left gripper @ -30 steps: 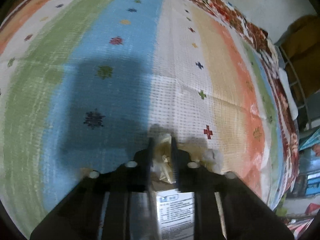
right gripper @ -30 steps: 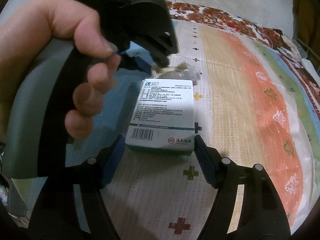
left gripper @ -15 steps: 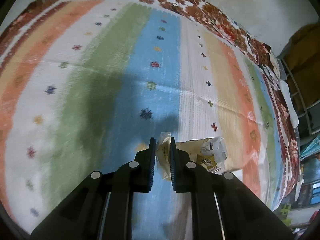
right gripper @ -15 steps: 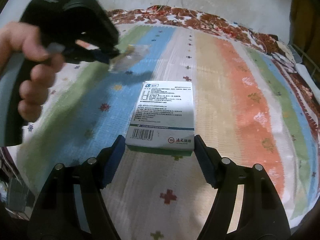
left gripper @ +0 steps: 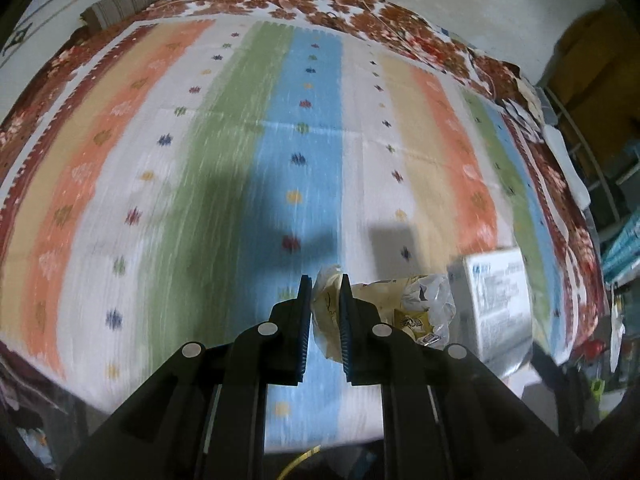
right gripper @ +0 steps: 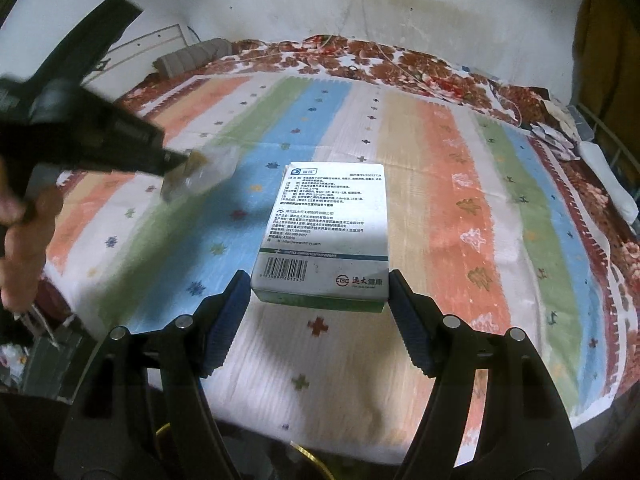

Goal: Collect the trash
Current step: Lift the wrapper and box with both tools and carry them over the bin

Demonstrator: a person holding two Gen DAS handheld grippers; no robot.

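My left gripper [left gripper: 325, 280] is shut on a crumpled clear plastic wrapper [left gripper: 416, 312] with yellowish scraps inside, and holds it above the striped bedspread [left gripper: 224, 168]. The wrapper hangs out to the right of the fingers. In the right wrist view the left gripper [right gripper: 176, 160] appears blurred at the left, with the wrapper [right gripper: 200, 180] in the air. My right gripper [right gripper: 318, 280] is shut on a white medicine box [right gripper: 328, 224] with printed text and a barcode, held above the bed. The box also shows at the right of the left wrist view [left gripper: 496, 304].
The bedspread [right gripper: 460, 200] covers a bed against a white wall [right gripper: 280, 8]. A rolled grey cloth [right gripper: 192, 58] lies at the far left corner. A metal rack [left gripper: 592, 168] and clutter stand off the bed's right side. The near bed edge [right gripper: 360, 452] lies below the grippers.
Both grippers have risen and drawn back from the bed with their loads. The left gripper with the wrapper has swung left, away from the box.
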